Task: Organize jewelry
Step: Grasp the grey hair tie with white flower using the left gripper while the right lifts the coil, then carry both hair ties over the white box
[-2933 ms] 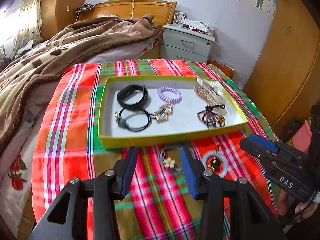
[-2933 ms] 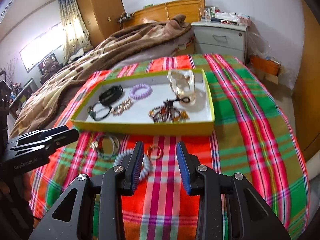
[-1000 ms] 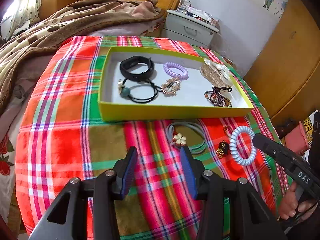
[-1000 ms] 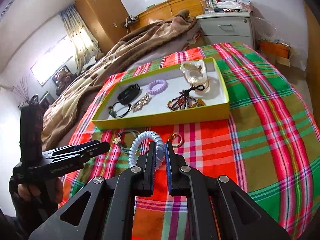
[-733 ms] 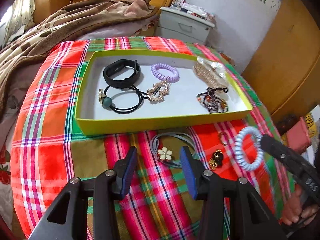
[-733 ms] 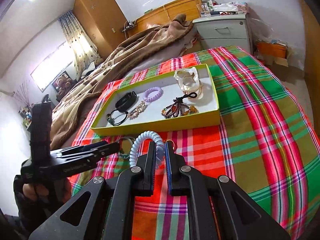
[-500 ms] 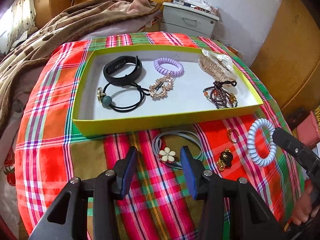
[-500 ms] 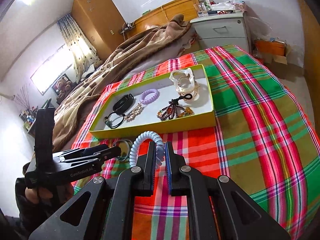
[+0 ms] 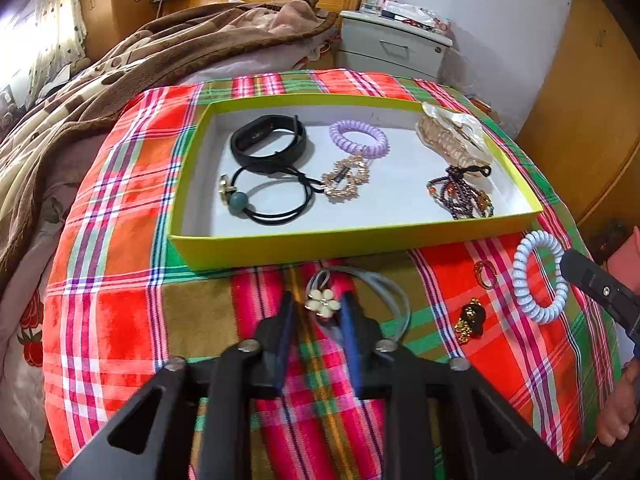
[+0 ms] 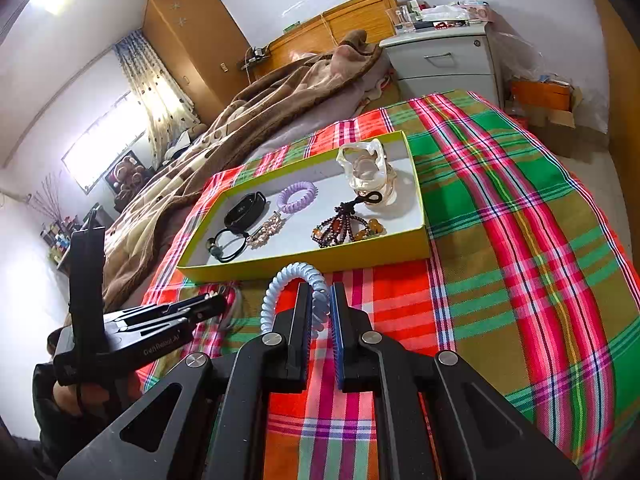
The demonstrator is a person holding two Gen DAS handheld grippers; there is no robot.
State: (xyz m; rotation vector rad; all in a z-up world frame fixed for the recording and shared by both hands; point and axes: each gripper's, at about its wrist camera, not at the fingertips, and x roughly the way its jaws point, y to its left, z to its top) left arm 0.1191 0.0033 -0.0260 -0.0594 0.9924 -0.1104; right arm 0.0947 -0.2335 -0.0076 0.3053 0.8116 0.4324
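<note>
A yellow-green tray [image 9: 360, 236] on the plaid cloth holds a black band [image 9: 268, 140], a purple coil tie [image 9: 358, 138], a black hair tie with a teal bead [image 9: 272, 200], a gold clip [image 9: 346, 180], a beaded bracelet [image 9: 460, 196] and a clear claw clip [image 9: 452, 140]. My left gripper [image 9: 318, 308] is closing around a grey hair tie with a cream flower [image 9: 320, 302] on the cloth before the tray. My right gripper [image 10: 320, 304] is shut on a light blue coil tie [image 10: 280, 284], held above the cloth near the tray's front wall [image 10: 320, 260].
A small gold ring [image 9: 484, 274] and a black-and-gold charm [image 9: 470, 320] lie on the cloth right of the grey tie. A bed with a brown blanket [image 9: 120, 64] is at the left, a white nightstand [image 9: 392, 48] behind, a wooden wardrobe [image 9: 592, 100] at the right.
My left gripper moved forward to the flower hair tie and its jaws narrowed around it. My right gripper lifted the blue coil tie off the cloth and carried it toward the tray.
</note>
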